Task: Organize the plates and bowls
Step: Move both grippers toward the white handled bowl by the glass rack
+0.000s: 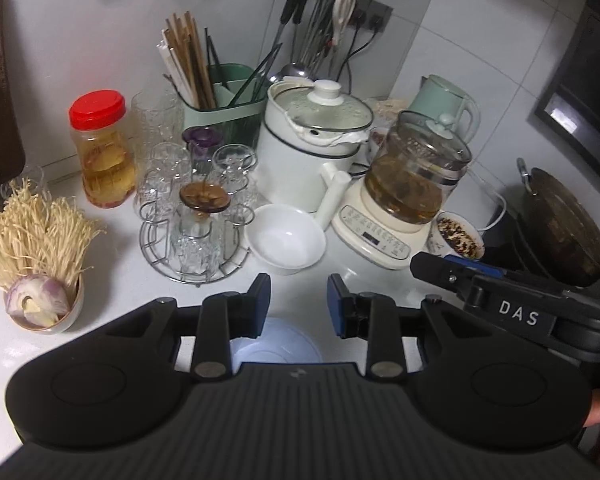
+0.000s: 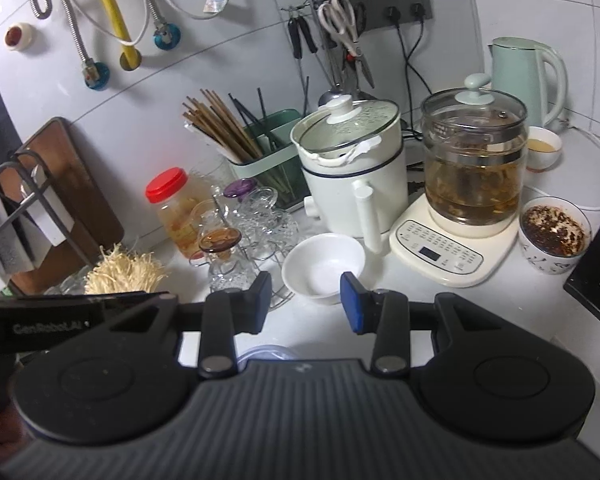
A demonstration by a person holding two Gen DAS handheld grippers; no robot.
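An empty white bowl (image 1: 286, 240) stands on the white counter in front of the white pot; it also shows in the right wrist view (image 2: 323, 266). A pale blue plate or lid (image 1: 278, 344) lies under my left gripper, mostly hidden; its edge shows in the right wrist view (image 2: 266, 354). My left gripper (image 1: 299, 306) is open and empty, just short of the bowl. My right gripper (image 2: 306, 300) is open and empty, right before the bowl. The right gripper's body shows at the right of the left wrist view (image 1: 512, 304).
A rack of glasses (image 1: 196, 220), a red-lidded jar (image 1: 102, 148), a bowl of enoki and onion (image 1: 36, 264), a white pot (image 1: 312, 148), a glass kettle on its base (image 1: 412, 184), a bowl of spices (image 1: 458, 236), a chopstick holder (image 1: 220, 108) and a dark wok (image 1: 560, 224) crowd the counter.
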